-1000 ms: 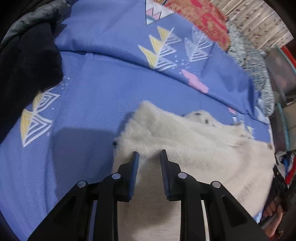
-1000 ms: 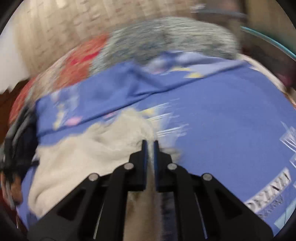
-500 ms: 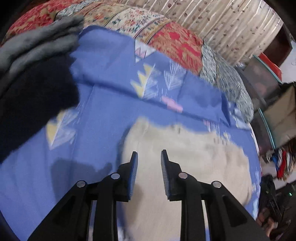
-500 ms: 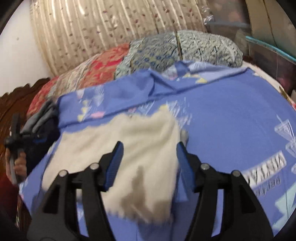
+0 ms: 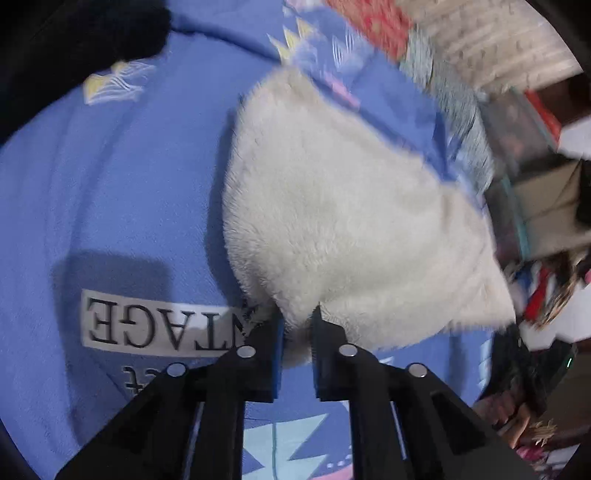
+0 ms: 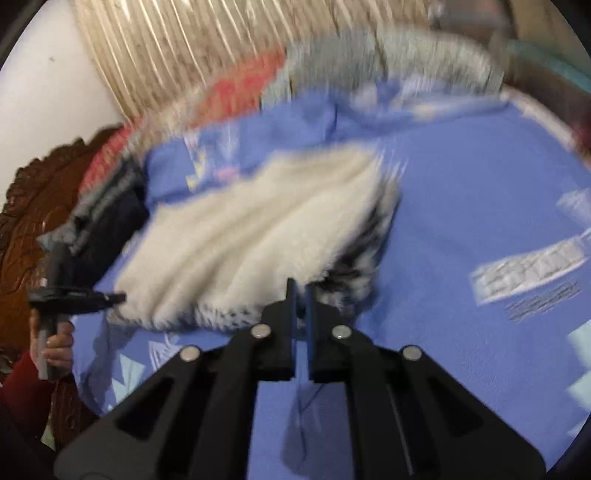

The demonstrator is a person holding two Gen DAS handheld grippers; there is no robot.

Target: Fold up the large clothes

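Both my jaws pinch the fleece: left gripper (image 5: pixel 297 325) on its near corner, right gripper (image 6: pixel 301 295) on its near edge. Bare blue sheet (image 5: pixel 122 192) spreads left; dark clothes (image 5: pixel 74 33) crowd its far corner.

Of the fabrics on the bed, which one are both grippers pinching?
The cream fleece garment: the left gripper and right gripper each pinch its near edge. The blue printed sheet lies under it; the dark clothes are untouched.

Bedsheet (image 5: pixel 129 184) text cut by fleece garment (image 5: pixel 332 206); right view blurred.
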